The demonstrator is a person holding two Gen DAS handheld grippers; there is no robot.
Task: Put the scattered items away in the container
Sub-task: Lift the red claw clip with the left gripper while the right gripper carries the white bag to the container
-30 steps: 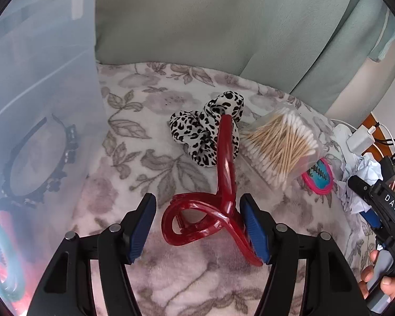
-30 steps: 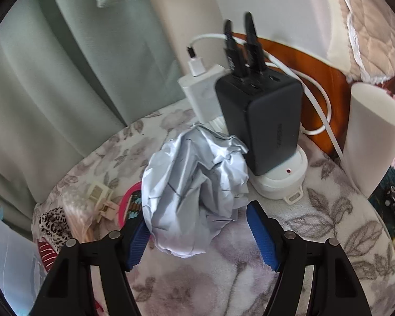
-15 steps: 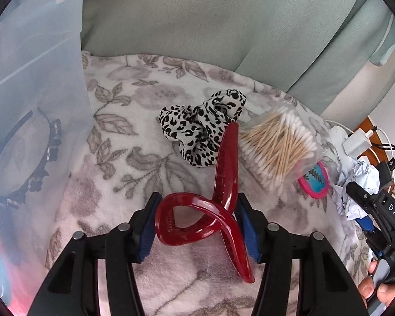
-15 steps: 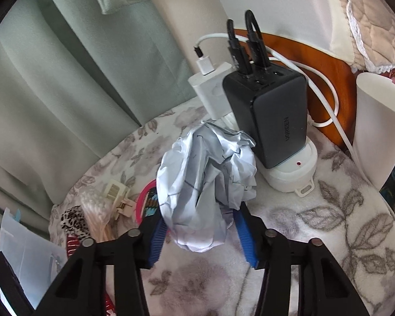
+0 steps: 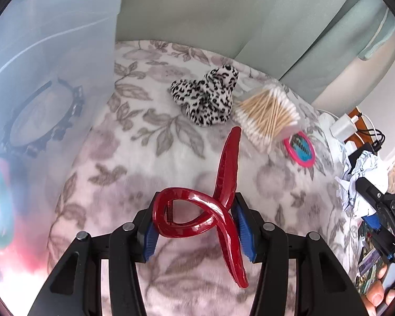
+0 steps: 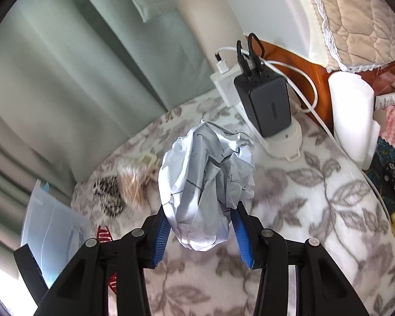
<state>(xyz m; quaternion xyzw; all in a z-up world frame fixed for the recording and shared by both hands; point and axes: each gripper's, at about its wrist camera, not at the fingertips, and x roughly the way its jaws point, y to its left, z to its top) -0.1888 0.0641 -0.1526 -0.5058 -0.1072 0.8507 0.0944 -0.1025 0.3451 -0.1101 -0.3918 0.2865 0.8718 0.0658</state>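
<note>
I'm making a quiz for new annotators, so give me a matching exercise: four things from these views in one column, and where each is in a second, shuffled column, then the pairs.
Things:
1. red hair clip
2. crumpled paper ball
3. black headband
4. cotton swabs

Places:
A. inside the translucent container
B. lying on the floral blanket beside the leopard scrunchie
C. clamped in the left claw
D. clamped in the right claw

Pairs: 1-C, 2-D, 3-A, 4-B
</note>
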